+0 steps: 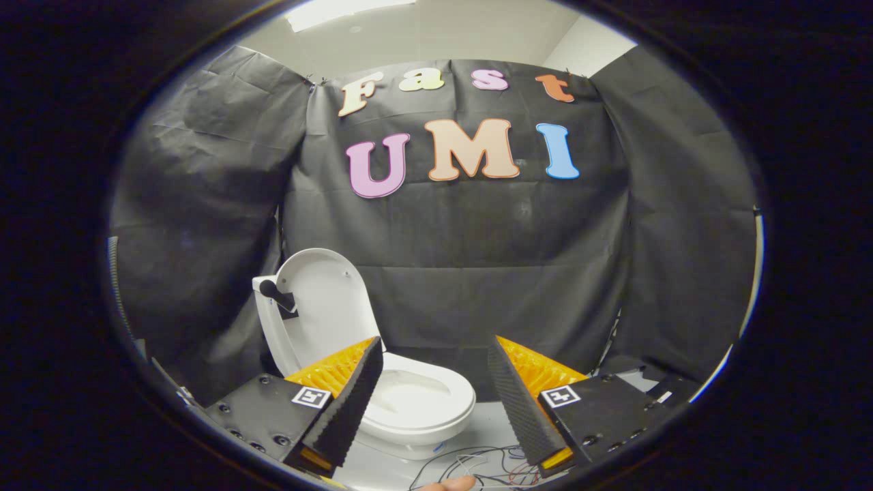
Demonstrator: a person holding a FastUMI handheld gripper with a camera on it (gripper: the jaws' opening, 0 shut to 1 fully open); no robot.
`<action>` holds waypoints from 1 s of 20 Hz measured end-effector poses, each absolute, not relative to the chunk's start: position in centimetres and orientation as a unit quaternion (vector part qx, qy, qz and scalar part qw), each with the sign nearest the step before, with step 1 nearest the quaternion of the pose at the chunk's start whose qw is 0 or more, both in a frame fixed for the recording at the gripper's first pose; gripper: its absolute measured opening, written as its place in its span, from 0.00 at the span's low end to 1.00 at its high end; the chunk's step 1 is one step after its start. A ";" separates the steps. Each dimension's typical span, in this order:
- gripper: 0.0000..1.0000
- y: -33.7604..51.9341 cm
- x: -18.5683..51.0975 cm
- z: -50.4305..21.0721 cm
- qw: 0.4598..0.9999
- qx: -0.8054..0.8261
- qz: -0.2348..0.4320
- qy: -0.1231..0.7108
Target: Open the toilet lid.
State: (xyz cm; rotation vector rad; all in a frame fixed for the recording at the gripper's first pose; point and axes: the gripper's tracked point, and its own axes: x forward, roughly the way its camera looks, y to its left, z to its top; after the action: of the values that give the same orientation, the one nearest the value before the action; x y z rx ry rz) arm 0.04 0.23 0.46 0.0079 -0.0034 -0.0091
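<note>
1. White plastic toilet lid [326,300] stands raised, leaning back against the tank [267,286], beyond the gripper's left finger.
2. A dark handle [276,294] juts from the tank's side, just beside the lid's edge.
3. Below the lid, the toilet seat [436,402] rests down on the bowl, its oval opening showing between the two fingers and partly hidden behind the left one.
4. The gripper [436,402] hangs spread wide apart, fingers holding nothing and touching neither lid nor seat.
5. Thin wires [477,464] lie tangled on the pale floor [487,426] near the bowl's base, between the fingers.
6. A fingertip [447,484] of a person shows just by the wires.
7. Black cloth wall [477,273] hangs behind the toilet.
</note>
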 end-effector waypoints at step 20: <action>0.96 0.1 0.0 0.6 1.000 0.005 -0.006 -0.001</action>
State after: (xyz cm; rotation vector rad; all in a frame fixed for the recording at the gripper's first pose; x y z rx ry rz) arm 0.03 0.14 0.58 0.0099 -0.0018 -0.0113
